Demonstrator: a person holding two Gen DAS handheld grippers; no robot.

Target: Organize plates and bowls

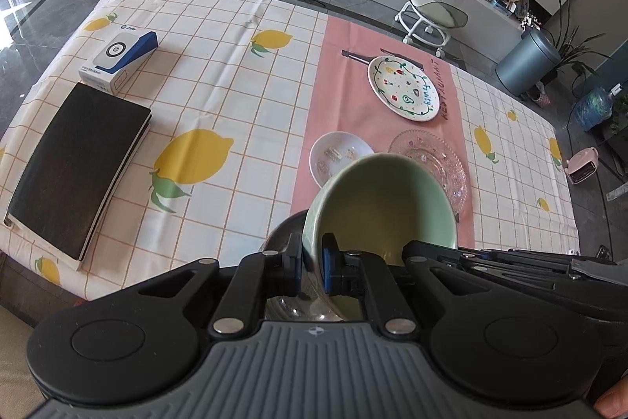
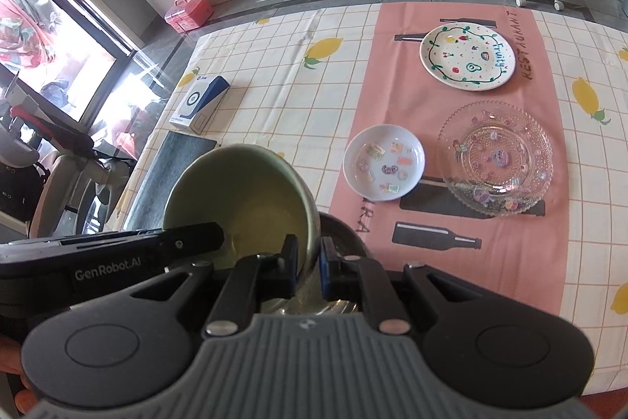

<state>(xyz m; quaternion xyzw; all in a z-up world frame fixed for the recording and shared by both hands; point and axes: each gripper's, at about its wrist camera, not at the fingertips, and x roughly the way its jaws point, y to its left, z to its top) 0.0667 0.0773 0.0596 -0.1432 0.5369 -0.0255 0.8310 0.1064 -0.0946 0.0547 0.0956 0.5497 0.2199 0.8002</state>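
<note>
A pale green bowl (image 1: 384, 199) is held tilted above a metal bowl (image 1: 282, 234) at the table's near edge. My left gripper (image 1: 312, 268) is shut on the green bowl's left rim. My right gripper (image 2: 308, 268) is shut on the same green bowl (image 2: 239, 199) at its right rim, over the metal bowl (image 2: 345, 234). On the pink runner beyond lie a small white dish (image 2: 384, 163), a clear glass plate (image 2: 496, 158) and a painted "Fruity" plate (image 2: 467, 57).
A black notebook (image 1: 74, 163) and a white-and-blue box (image 1: 119, 59) lie on the lemon-print tablecloth (image 1: 235, 73) at the left. A white stool (image 1: 429, 16) and grey bin (image 1: 528, 59) stand on the floor beyond the table.
</note>
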